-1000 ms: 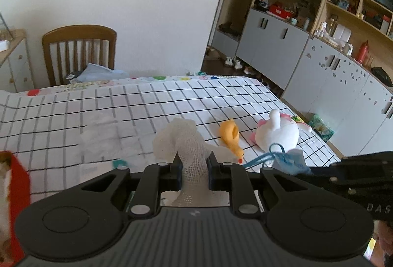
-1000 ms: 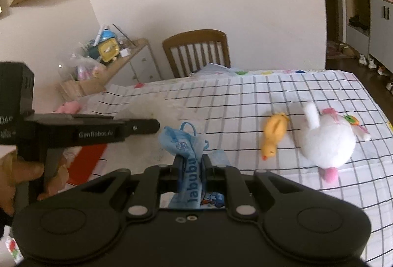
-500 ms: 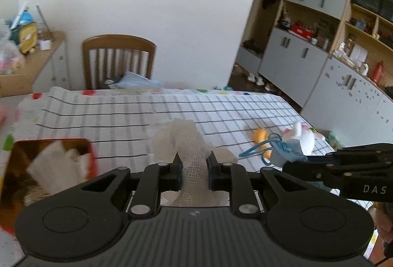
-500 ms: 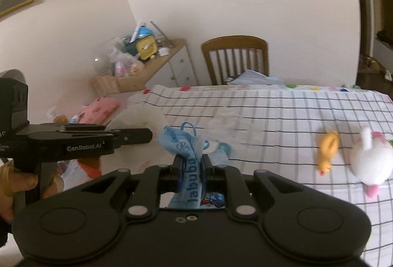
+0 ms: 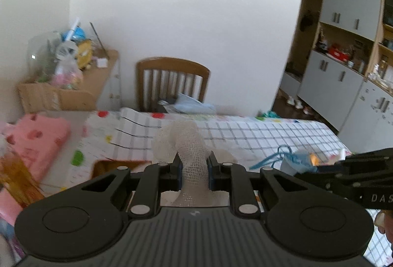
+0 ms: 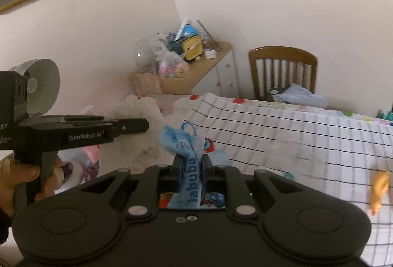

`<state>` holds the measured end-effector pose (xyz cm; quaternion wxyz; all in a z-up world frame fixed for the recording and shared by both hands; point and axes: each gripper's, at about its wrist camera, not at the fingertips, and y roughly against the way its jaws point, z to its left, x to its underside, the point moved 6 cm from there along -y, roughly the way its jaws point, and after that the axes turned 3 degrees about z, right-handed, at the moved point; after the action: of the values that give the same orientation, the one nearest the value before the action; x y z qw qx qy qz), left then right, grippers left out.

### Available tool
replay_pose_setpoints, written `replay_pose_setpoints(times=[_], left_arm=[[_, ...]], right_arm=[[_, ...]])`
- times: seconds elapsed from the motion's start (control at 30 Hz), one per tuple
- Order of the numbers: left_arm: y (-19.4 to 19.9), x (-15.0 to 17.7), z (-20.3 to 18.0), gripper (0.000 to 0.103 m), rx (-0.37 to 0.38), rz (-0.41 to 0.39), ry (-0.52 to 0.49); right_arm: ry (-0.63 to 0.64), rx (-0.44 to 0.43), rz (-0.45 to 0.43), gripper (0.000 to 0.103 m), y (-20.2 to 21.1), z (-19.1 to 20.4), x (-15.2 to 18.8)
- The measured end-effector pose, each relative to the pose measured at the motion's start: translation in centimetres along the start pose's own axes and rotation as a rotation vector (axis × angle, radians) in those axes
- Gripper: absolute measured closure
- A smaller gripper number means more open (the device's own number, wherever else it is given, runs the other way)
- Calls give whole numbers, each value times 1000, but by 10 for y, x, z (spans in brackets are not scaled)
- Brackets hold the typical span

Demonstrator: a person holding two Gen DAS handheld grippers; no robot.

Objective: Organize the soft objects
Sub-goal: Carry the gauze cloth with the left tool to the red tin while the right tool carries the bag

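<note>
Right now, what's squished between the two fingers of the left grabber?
A bunched white mesh cloth, pinched in the left gripper; the left wrist view shows it.

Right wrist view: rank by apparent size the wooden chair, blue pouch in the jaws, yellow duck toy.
1. wooden chair
2. blue pouch, enlarged by nearness to the camera, so its rank against the chair is unsure
3. yellow duck toy, blurred

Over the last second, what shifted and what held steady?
Both views swung left: the white plush has left view, the yellow duck toy sits at the edge. Unchanged: left tongs clamp the white mesh cloth, right tongs the blue printed fabric pouch.
</note>
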<state>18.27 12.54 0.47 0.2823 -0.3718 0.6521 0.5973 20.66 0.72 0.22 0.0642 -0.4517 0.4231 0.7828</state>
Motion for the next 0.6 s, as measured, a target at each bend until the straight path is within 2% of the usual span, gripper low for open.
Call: replay_pose_setpoints(times=[0.33,0.6], left_arm=[[-12,-28,46,85,-104,-45,4],[-38,-31,67,85,-132,-45,30]], right_arm=[[40,-50,64,89,-55,32,-15],[116,-38,137,89,-103,47,-9]])
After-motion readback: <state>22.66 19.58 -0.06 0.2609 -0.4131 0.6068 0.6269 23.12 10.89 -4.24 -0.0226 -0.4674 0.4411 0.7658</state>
